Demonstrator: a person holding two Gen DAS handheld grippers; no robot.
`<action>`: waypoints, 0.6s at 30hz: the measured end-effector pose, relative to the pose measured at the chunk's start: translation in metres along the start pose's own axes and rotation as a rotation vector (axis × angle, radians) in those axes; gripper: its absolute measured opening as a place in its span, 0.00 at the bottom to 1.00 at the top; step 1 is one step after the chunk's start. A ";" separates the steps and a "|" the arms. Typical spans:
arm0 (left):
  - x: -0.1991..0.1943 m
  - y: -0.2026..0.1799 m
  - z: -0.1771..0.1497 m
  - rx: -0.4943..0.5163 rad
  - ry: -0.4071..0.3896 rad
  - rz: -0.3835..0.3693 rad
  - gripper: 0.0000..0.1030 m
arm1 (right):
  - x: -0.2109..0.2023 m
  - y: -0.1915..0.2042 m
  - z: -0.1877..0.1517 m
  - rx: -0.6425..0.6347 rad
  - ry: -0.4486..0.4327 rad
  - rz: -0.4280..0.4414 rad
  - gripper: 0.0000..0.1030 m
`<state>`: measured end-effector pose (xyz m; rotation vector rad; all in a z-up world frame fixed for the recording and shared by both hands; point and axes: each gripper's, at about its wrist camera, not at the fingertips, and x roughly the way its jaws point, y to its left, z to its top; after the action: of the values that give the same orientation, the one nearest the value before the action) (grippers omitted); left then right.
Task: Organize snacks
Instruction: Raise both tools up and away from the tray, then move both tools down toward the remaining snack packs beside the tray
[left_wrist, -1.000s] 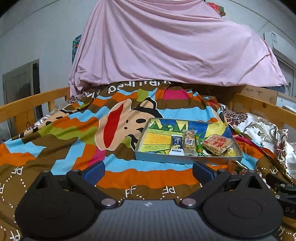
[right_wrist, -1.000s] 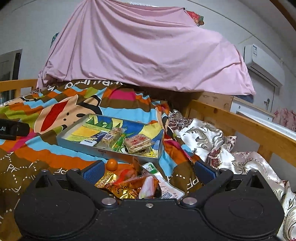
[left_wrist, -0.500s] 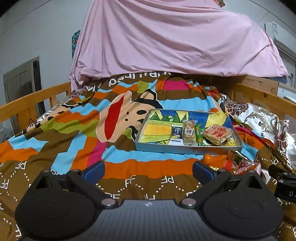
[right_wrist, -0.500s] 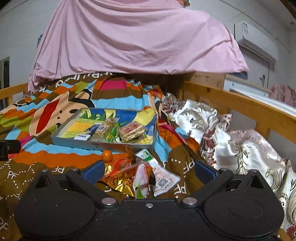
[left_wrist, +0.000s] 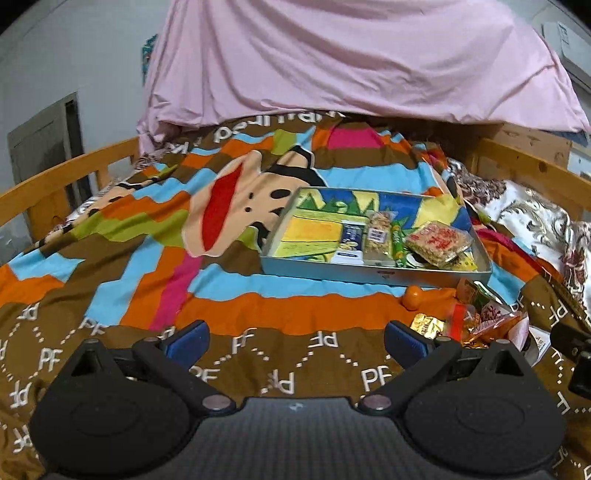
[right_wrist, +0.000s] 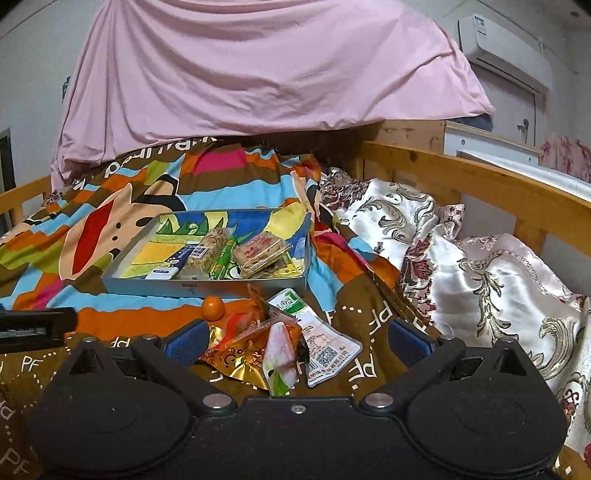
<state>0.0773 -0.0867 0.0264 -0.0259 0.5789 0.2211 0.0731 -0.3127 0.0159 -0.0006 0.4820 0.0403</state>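
Observation:
A shallow metal tray (left_wrist: 373, 275) (right_wrist: 207, 286) lies on the striped blanket and holds several wrapped snacks, among them a red-printed cracker pack (left_wrist: 437, 242) (right_wrist: 260, 251). In front of the tray sits a small orange fruit (left_wrist: 413, 297) (right_wrist: 213, 307) beside a loose pile of snack packets (right_wrist: 273, 343) (left_wrist: 480, 323). My right gripper (right_wrist: 295, 338) is open, its blue pads either side of the pile, a little short of it. My left gripper (left_wrist: 295, 339) is open over bare blanket, left of the pile.
Wooden bed rails (right_wrist: 476, 184) (left_wrist: 70, 173) run along both sides. A pink sheet (left_wrist: 351, 62) hangs over the far end. A floral satin quilt (right_wrist: 491, 266) is bunched to the right of the tray. The other gripper's black body (right_wrist: 33, 326) shows at the left edge.
Both grippers have pulled back and risen, so the tray sits farther off. The orange fruit and packet pile came into the left wrist view. Both stay open.

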 end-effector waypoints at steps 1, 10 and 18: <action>0.004 -0.002 0.000 0.008 -0.002 -0.006 1.00 | 0.001 0.000 0.000 0.003 0.000 -0.002 0.99; 0.053 -0.015 0.002 0.009 0.019 -0.118 1.00 | 0.009 -0.015 0.015 -0.006 -0.047 -0.004 1.00; 0.083 -0.018 -0.010 0.115 -0.010 -0.309 1.00 | 0.048 -0.028 0.028 -0.197 -0.036 0.097 1.00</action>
<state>0.1436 -0.0885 -0.0276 -0.0030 0.5691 -0.1120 0.1295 -0.3384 0.0188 -0.1700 0.4403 0.1822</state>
